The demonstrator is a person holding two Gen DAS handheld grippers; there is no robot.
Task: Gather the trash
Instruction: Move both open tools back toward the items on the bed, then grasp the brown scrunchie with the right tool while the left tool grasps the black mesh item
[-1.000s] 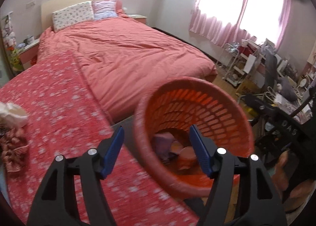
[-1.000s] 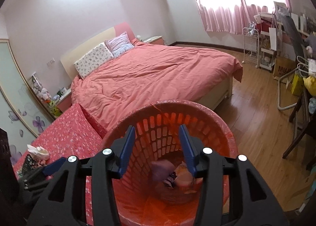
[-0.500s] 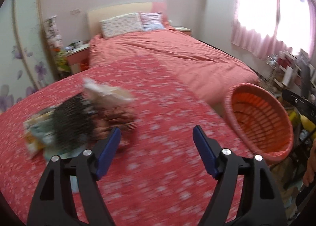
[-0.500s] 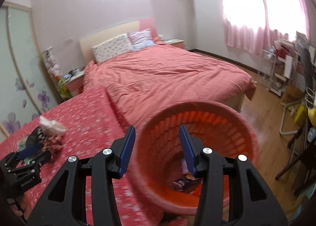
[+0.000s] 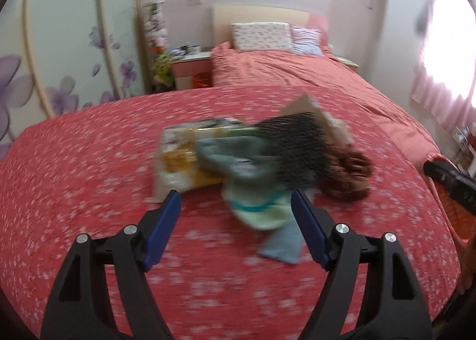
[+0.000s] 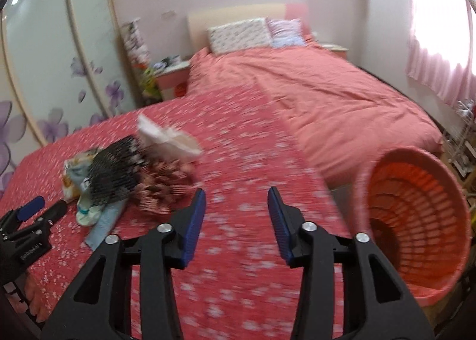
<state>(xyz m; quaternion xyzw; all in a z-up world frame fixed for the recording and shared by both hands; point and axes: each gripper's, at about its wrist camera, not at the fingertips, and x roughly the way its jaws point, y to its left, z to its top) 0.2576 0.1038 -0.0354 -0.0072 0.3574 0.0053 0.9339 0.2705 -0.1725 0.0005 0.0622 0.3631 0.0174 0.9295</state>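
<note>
A blurred pile of trash lies on the red flowered cover [image 5: 89, 179]: a yellow wrapper [image 5: 181, 158], pale green and blue packets [image 5: 255, 209], black mesh [image 5: 294, 146], a brown crumpled piece [image 5: 348, 173] and white paper [image 6: 169, 138]. My left gripper [image 5: 236, 206] is open and empty, just short of the pile; it also shows in the right wrist view [image 6: 35, 212]. My right gripper [image 6: 236, 206] is open and empty over the cover, right of the pile [image 6: 119, 173]. The orange basket [image 6: 416, 215] stands at the cover's right edge.
A bed with a pink duvet [image 6: 327, 96] and pillows [image 6: 241, 34] lies beyond. A nightstand [image 5: 193, 69] and flowered wardrobe doors [image 6: 44, 72] stand at the left. A pink-curtained window [image 6: 440, 42] is at the right.
Both grippers have swung left, away from the basket and toward the trash pile. The basket has slid from the centre of the right wrist view to its right edge.
</note>
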